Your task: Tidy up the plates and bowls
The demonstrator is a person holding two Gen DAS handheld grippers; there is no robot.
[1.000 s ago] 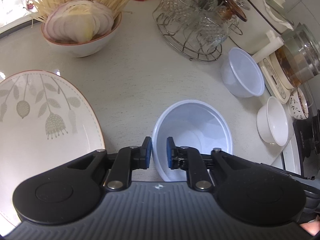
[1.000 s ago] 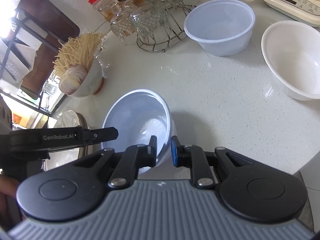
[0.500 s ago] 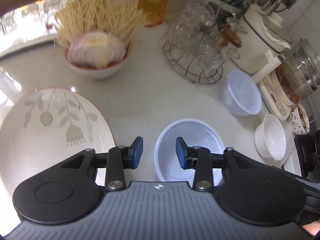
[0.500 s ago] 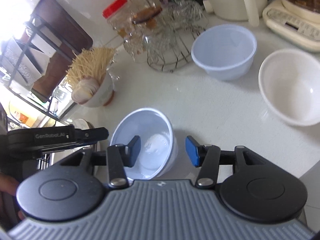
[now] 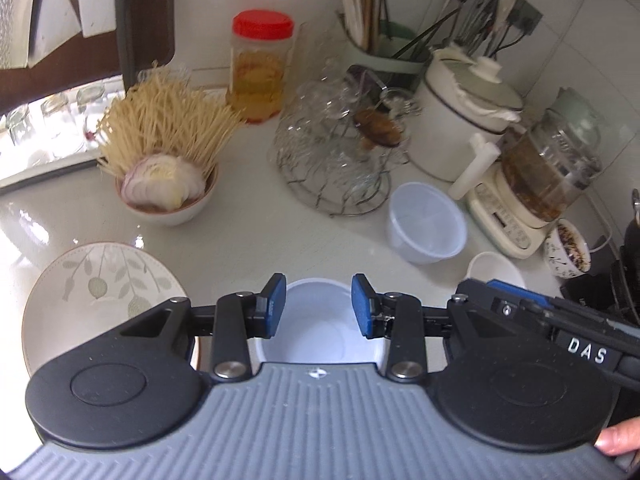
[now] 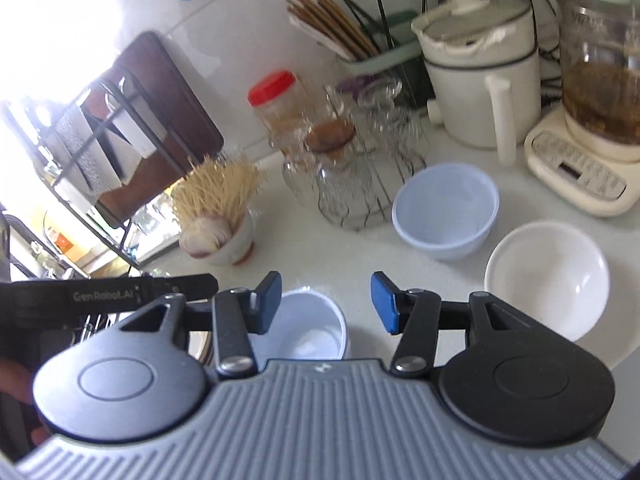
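Observation:
A pale blue plastic bowl (image 5: 316,328) stands upright on the white counter, straight below my left gripper (image 5: 319,307), which is open and empty above it. The same bowl (image 6: 308,330) shows below my right gripper (image 6: 326,303), also open and empty. A second pale blue bowl (image 5: 426,222) (image 6: 446,208) stands farther back, by a white ceramic bowl (image 5: 494,270) (image 6: 548,276). A leaf-patterned plate (image 5: 96,292) lies at the left. The right gripper's body (image 5: 560,320) shows in the left wrist view.
A bowl of noodles and sliced onion (image 5: 168,176) stands at the back left. A wire rack of glasses (image 5: 336,160), a red-lidded jar (image 5: 260,68), a white pot (image 5: 464,116), a glass kettle (image 5: 552,168) and a small patterned cup (image 5: 566,252) line the back and right.
Both grippers were shut on the near blue bowl's rim. They opened, let it go and rose back from it. The bowl now rests on the counter.

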